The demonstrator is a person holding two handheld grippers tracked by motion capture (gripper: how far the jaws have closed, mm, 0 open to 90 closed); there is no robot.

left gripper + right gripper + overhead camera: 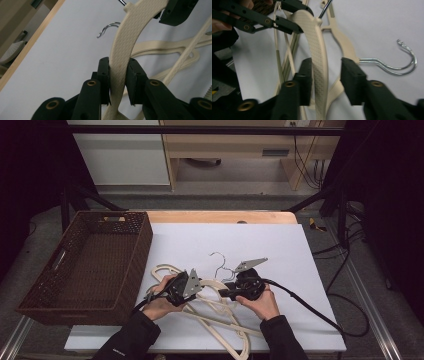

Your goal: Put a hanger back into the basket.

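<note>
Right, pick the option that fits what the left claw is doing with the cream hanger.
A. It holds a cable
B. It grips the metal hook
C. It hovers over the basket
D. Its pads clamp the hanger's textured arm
D: in the left gripper view the left claw has both pads pressed on the textured arm of the cream hanger, away from its metal hook.

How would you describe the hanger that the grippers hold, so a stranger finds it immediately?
Start at the brown woven basket; right of it, cream hangers are piled on the white sheet. The held hanger is the broad textured one, with the left gripper clamped on it.
</note>
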